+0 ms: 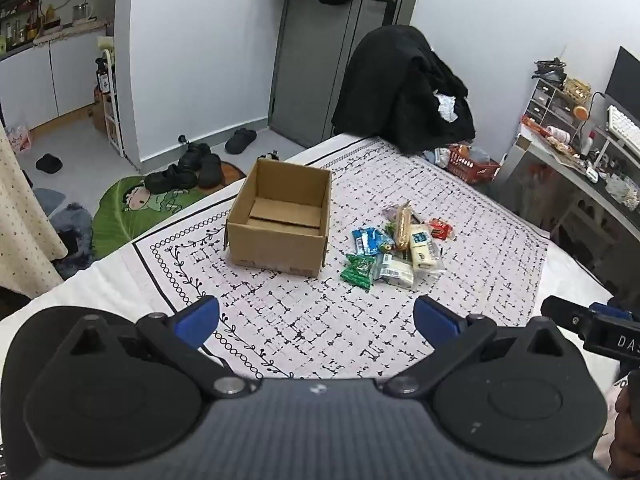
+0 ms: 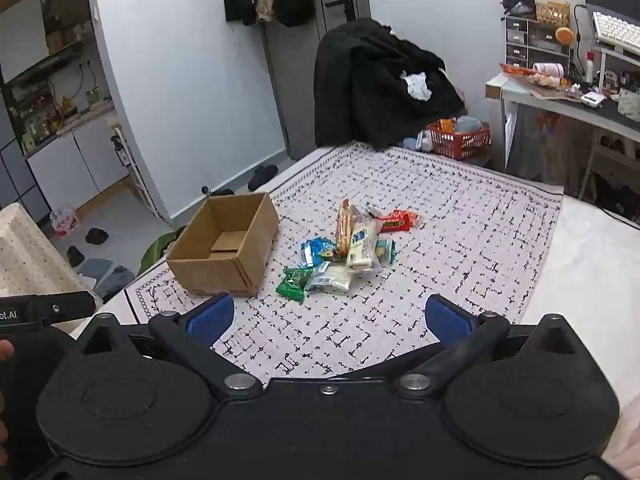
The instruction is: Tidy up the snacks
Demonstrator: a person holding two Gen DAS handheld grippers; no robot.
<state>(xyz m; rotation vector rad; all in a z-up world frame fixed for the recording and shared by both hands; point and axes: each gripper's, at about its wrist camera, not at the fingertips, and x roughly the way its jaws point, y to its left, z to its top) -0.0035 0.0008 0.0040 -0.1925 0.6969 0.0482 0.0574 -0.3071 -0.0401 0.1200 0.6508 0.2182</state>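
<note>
Cardboard box (image 1: 280,222) open-topped near cloth edge, snack pile (image 1: 396,250) just beside, left tool (image 1: 316,322) and right tool (image 2: 328,318) spread wide, empty

Open, upright cardboard box (image 1: 280,224); loose pile of wrapped snacks (image 1: 396,250) just beside it.

Lighting was pretty even and soft in both views, indoor and bright enough, with barely any hard shadows or glare. Heavy fisheye bending curved the walls and edges. Corners went dark, and everything looked a bit soft and compressed.
</note>
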